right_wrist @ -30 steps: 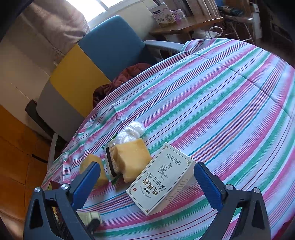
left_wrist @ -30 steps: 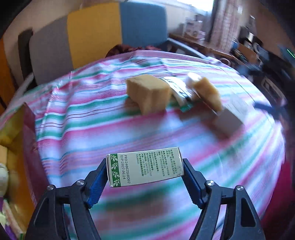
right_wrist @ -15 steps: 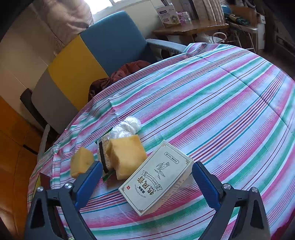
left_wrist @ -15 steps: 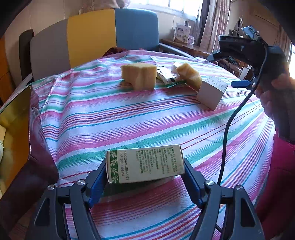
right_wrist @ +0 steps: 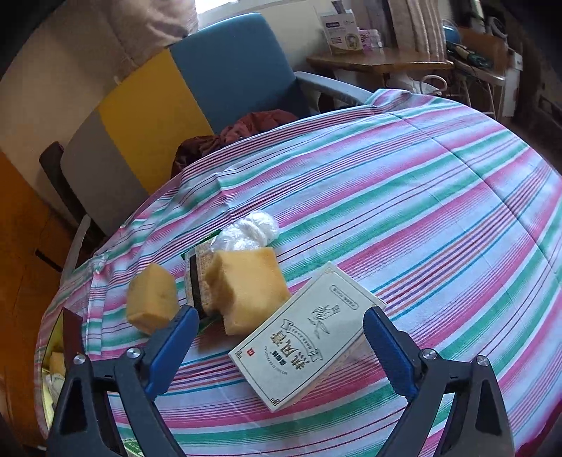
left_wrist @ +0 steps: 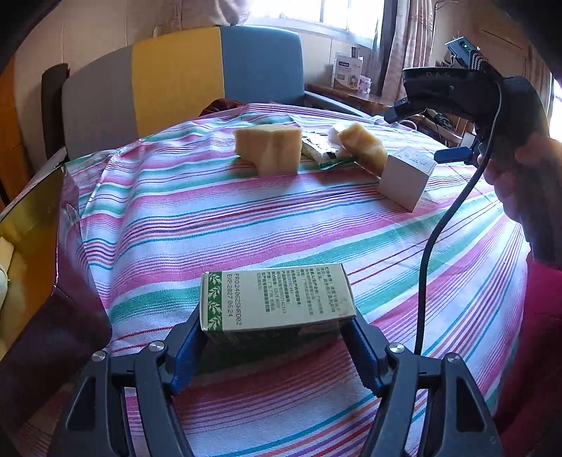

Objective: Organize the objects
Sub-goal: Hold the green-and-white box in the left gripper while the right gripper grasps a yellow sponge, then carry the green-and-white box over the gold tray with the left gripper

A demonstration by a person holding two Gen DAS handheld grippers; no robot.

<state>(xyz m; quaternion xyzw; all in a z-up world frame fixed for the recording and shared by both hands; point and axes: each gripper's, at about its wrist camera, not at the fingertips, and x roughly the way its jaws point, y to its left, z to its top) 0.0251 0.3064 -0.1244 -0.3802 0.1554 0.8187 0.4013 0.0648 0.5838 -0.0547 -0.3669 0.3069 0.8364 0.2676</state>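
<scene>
1. Striped tablecloth (right_wrist: 404,197) in pink, green and white, covering a round table.
2. Behind it, armchair (left_wrist: 182,81) with grey, yellow and blue back panels.
3. Bright window (left_wrist: 316,14) beyond, curtain (left_wrist: 404,45) beside it.
4. Wooden side table (right_wrist: 379,65) near the curtain, carrying small boxes.

Black hand-held gripper (left_wrist: 277,337), blue pads; red sleeve (left_wrist: 537,337).

striped tablecloth (right_wrist: 404,197), yellow sponges (right_wrist: 246,281)
</scene>
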